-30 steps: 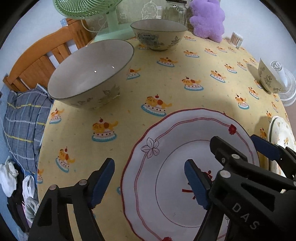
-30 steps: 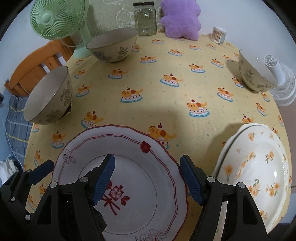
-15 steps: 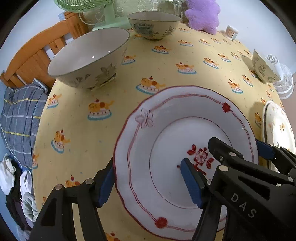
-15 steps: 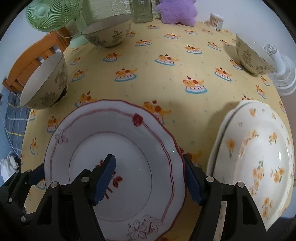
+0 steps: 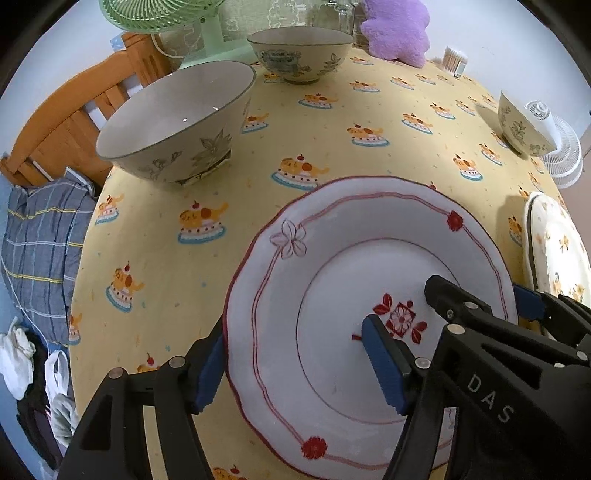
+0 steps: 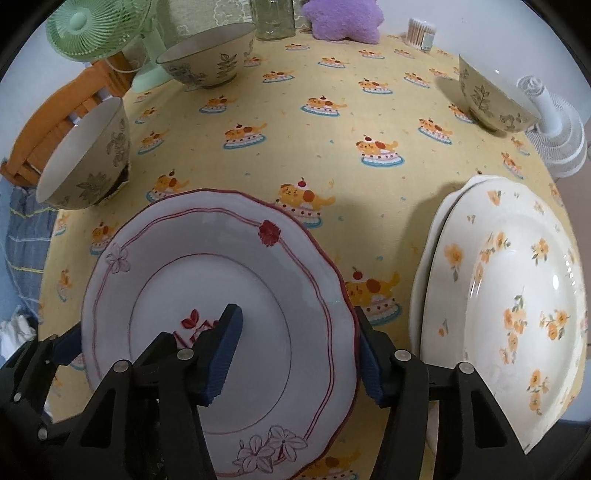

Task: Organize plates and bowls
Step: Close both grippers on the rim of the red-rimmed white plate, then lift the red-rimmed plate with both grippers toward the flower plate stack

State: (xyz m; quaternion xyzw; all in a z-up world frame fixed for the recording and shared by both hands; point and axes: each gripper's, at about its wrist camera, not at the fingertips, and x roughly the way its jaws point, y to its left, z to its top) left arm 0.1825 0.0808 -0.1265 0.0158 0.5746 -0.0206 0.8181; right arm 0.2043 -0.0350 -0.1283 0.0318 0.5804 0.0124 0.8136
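A white plate with red trim (image 5: pixel 325 258) (image 6: pixel 177 258) lies near the table's front edge. My left gripper (image 5: pixel 295 365) straddles its left rim, one pad outside, one over the plate. My right gripper (image 6: pixel 295 354) straddles its right rim the same way. Both jaws stand wide and do not pinch the rim. A stack of cream plates with orange flowers (image 6: pixel 509 306) (image 5: pixel 557 251) lies to the right. Three leaf-patterned bowls stand on the cloth: one at the left (image 5: pixel 177 125) (image 6: pixel 88 155), one at the back (image 5: pixel 299 51) (image 6: pixel 207 55), one at the right (image 5: pixel 521 125) (image 6: pixel 491 96).
A green fan (image 6: pixel 92 29), a glass jar (image 6: pixel 273 18), a purple plush (image 6: pixel 343 18) and a cotton-swab box (image 6: pixel 421 33) line the back. A white fan (image 6: pixel 554 129) stands at the right edge. A wooden chair (image 5: pixel 74 122) with clothes is at the left.
Both grippers have slid onto the red-trim plate's opposite rims, so each now has one pad over the plate and one outside. The plate looks a little raised and closer.
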